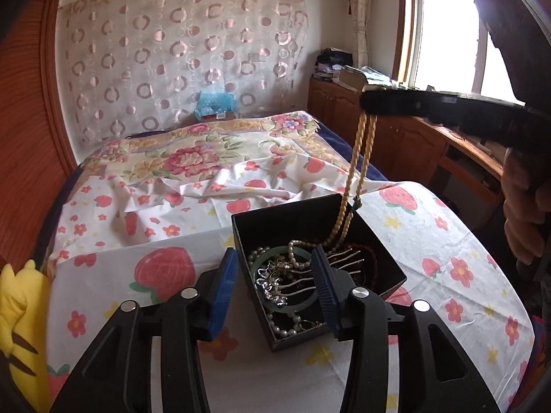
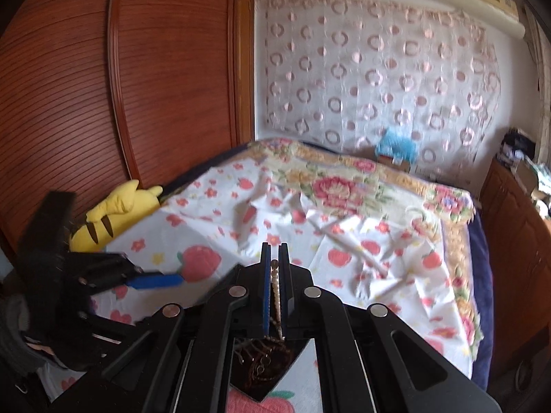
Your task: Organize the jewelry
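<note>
A black open box [image 1: 296,216] sits on the strawberry-print cloth, holding a green bangle [image 1: 265,258], a pearl strand [image 1: 292,330], a silver hair comb [image 1: 344,261] and other jewelry. My left gripper [image 1: 274,254] is open and straddles the box's left wall, one blue pad outside and one inside. My right gripper [image 1: 366,103] hovers above the box, shut on a yellow bead necklace [image 1: 361,158] that hangs down into it. In the right wrist view the beads [image 2: 274,285] run between the right gripper's [image 2: 274,246] pressed pads, with the box [image 2: 292,349] below.
A yellow plush toy [image 1: 20,309] lies at the cloth's left edge beside a wooden wardrobe [image 2: 137,86]. A floral bedspread [image 1: 193,158] covers the bed behind. Wooden cabinets [image 1: 406,144] and a window stand on the right. A person's hand [image 1: 520,206] holds the right gripper.
</note>
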`<state>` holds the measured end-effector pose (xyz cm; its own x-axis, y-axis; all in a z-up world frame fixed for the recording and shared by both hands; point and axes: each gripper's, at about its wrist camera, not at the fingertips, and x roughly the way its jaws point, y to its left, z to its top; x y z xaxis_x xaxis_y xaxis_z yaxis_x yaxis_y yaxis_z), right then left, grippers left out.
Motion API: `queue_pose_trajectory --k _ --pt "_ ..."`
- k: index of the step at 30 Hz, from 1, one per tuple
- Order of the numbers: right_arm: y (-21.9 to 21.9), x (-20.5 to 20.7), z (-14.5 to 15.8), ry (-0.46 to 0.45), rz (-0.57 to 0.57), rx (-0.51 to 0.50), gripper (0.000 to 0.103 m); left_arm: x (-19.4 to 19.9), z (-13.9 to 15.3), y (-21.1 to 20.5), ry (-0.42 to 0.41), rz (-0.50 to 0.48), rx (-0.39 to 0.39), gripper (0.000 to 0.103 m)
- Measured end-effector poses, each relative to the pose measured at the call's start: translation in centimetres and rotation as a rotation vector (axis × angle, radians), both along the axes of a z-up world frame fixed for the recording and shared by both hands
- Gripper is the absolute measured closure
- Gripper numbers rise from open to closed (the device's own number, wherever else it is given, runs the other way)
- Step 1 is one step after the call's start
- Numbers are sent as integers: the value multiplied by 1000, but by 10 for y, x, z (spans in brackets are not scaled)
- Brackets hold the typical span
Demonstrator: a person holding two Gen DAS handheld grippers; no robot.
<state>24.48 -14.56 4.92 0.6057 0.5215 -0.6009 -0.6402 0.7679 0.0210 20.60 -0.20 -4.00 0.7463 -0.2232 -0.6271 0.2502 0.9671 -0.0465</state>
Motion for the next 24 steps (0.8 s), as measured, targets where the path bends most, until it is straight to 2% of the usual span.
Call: queue_pose_trajectory --k 3,6,10,11,12,14,16,24 --pt "0 -1 -11 21 -14 -2 98 -7 0 3 -1 19 4 55" --pt "-1 -2 -15 14 -29 -9 97 -15 0 5 0 35 15 46" --pt "-5 -1 -20 33 -55 -4 96 -28 3 6 -9 59 30 27" --pt "-6 -3 -21 36 -60 -2 91 -32 4 7 -15 65 33 22" --pt "-10 -3 -21 40 -66 3 81 -36 5 7 -20 72 37 20" --pt "-15 -9 -21 41 -79 17 68 -44 7 7 -26 86 45 16" --pt "-20 -16 -23 40 -93 23 66 -52 9 8 -29 105 50 11" --pt "-51 -71 -34 28 -223 55 26 -90 15 13 -42 159 32 8"
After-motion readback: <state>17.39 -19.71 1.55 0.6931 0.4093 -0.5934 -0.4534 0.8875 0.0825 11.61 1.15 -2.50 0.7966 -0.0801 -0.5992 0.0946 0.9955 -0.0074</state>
